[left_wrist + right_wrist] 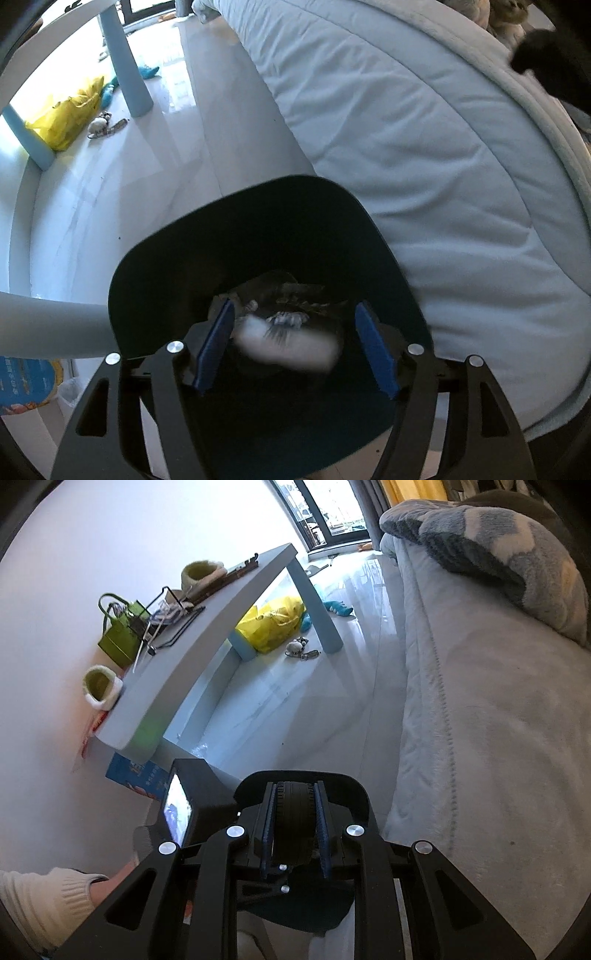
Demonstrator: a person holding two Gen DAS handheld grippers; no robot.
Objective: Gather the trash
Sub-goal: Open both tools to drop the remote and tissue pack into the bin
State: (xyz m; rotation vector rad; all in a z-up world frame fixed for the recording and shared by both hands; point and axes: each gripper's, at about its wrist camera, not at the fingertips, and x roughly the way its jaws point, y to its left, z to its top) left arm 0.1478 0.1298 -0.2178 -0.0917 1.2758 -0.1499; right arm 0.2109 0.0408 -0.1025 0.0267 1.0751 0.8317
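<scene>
A dark bin (258, 221) stands on the floor against the bed, with crumpled trash (291, 291) at its bottom. My left gripper (295, 305) points down into it and is open, its blue pads wide apart. A blurred white piece of trash (288, 347) lies between the pads and touches neither. In the right wrist view my right gripper (295, 786) is shut on a black ribbed handle (295, 812), which seems to belong to the dark bin (354, 794). The left gripper's body (192, 794) shows beside it, held by a hand in a cream sleeve (44, 901).
A pale blue table (207, 646) stands on the left, carrying a green bag (118, 635) and a fluffy slipper (99, 686). Under it lie a yellow bag (70, 118), small toys (301, 648) and a blue box (136, 775). The quilted bed (406, 147) fills the right.
</scene>
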